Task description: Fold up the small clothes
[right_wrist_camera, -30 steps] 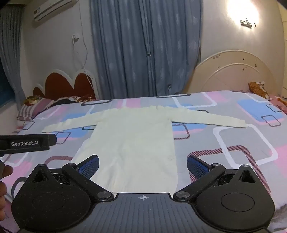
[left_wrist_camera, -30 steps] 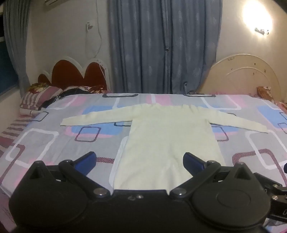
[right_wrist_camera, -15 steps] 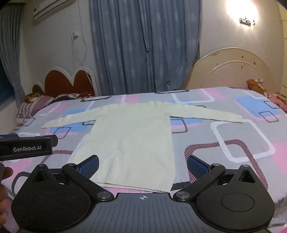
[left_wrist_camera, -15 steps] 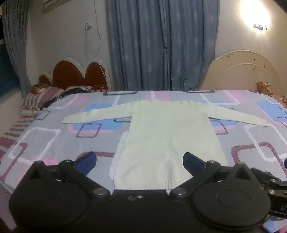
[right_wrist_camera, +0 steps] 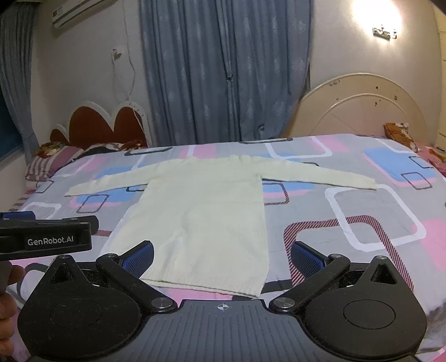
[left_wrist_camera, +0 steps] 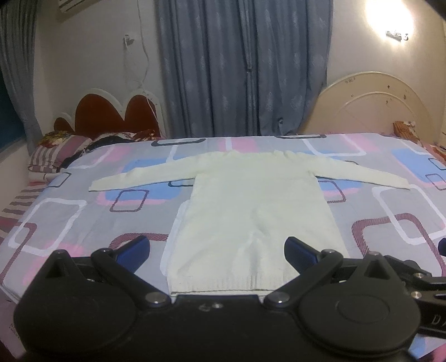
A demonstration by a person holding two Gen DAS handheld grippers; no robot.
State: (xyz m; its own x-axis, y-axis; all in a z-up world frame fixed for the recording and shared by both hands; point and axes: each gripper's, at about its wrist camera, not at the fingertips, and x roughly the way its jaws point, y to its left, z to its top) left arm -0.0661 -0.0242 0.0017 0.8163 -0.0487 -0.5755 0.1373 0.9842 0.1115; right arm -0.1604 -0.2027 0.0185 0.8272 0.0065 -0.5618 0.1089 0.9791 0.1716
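Right wrist view alone shows left claw (right_wrist_camera: pixel 16 215), sweater (left_wrist_camera: pixel 251 217) flat, both claws apart

Patterned bedsheet (left_wrist_camera: pixel 69 220), blue curtains (left_wrist_camera: pixel 242 69), headboards (right_wrist_camera: pixel 103 125).

Sweater (left_wrist_camera: pixel 251 211) hem partly hidden behind left gripper (left_wrist_camera: pixel 217 250) body in left wrist view, right hem corner behind its right finger; in right wrist view left hem corner sits behind right gripper (right_wrist_camera: pixel 223 254) left finger; air conditioner (right_wrist_camera: pixel 80 11) cut by top edge; hand (right_wrist_camera: pixel 7 320) cut by left edge, mostly out of view; pillows (left_wrist_camera: pixel 55 150) dim, pattern unclear; wall light (right_wrist_camera: pixel 386 32) overexposed, fixture detail unreadable.
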